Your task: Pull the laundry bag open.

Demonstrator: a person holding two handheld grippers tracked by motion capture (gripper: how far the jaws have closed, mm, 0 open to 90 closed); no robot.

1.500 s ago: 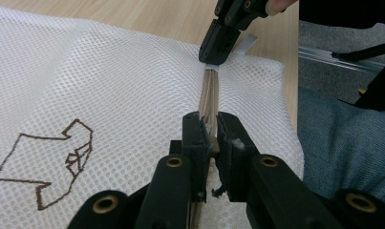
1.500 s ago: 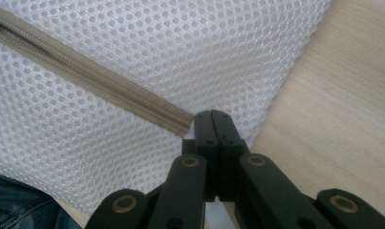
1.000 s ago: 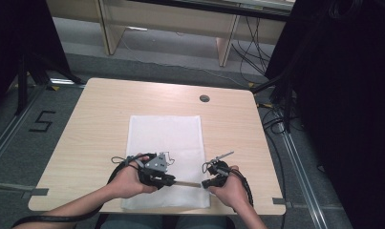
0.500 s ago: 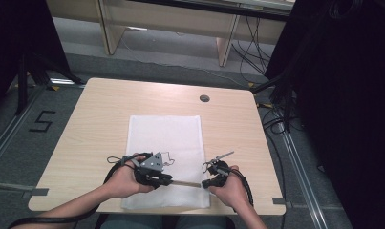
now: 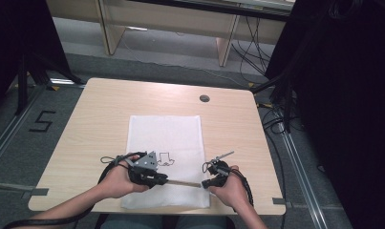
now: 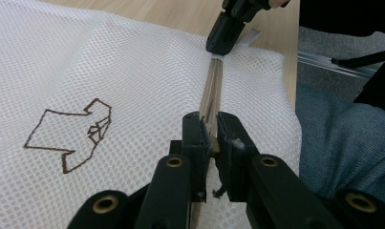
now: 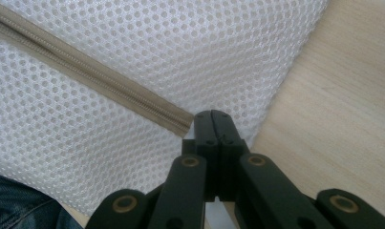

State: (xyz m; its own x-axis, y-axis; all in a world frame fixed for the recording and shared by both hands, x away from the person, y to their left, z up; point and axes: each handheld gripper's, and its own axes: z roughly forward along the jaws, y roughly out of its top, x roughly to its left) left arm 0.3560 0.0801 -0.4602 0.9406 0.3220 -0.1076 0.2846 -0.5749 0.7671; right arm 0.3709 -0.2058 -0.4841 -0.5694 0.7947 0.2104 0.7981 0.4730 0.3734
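White mesh bag [image 5: 164, 143] lies at the table's [image 5: 94, 114] near edge.

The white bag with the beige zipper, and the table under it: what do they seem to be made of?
White mesh bag: probably synthetic net fabric, matte, with regular small round holes. Beige zipper: woven tape with fine teeth, likely plastic coil; it looks dull, not metallic. Light table: wood-grain surface, smooth and matte, perhaps laminate rather than solid wood.

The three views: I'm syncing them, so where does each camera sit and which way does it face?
High view: above the table's near edge, looking forward and down; forearms, hands.
Left gripper view: rides the left gripper, looking along the zipper toward the right gripper.
Right gripper view: looks down its shut jaws at the zipper's end.
Shared: the white mesh bag.
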